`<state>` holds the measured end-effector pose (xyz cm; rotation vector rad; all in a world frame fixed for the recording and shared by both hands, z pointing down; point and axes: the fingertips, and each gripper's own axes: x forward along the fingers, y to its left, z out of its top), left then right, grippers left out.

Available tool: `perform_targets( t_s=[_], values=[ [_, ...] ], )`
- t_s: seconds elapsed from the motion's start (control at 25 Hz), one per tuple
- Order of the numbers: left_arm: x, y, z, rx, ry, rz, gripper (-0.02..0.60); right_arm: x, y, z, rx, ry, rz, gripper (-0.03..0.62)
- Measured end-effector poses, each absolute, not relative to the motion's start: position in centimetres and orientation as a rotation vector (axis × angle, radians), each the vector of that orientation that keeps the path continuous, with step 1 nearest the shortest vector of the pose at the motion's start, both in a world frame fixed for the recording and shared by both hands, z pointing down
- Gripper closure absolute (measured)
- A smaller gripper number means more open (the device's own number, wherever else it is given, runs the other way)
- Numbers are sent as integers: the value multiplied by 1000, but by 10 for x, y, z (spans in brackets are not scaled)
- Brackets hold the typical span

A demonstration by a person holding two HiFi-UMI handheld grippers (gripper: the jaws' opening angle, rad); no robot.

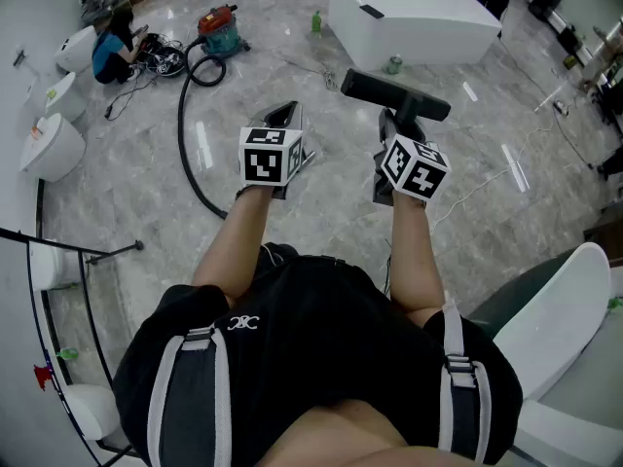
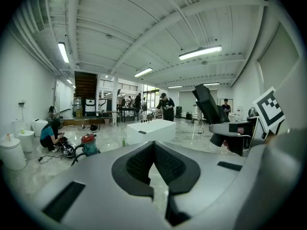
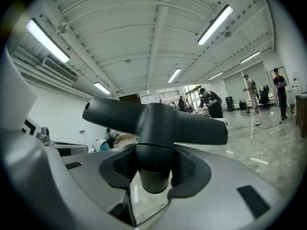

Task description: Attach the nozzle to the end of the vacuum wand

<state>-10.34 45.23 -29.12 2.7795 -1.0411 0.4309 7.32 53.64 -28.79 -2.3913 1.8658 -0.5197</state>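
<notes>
Nozzle [image 1: 394, 93] sat upper centre of head view, neck clamped in right tongs [image 3: 154, 164], head crosswise above jaws. Left tongs [image 2: 154, 150] fully closed, nothing between them. Vacuum canister [image 1: 220, 29] stood upper left on floor, black hose [image 1: 183, 134] trailing down-frame.

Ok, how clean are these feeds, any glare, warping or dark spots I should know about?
Head view: sharp and evenly lit, with bright light streaks glaring off the glossy floor. Left gripper view: strong fisheye bending, black corners, ceiling lamp blown out. Right gripper view: same bending; the nozzle reads as a dark shape against the bright ceiling.
</notes>
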Motion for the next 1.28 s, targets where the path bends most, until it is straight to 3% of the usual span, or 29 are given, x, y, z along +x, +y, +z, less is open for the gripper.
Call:
perform_targets(
  t_s=[0.56,1.28],
  values=[
    [-79,395,-270,2757,-1074,463,574,99,468,-273,-2337,1935,-540,405],
    [-56,161,-249,2696,-1097,464,574,122,227,-274,-2292,2028,-548,405]
  ],
)
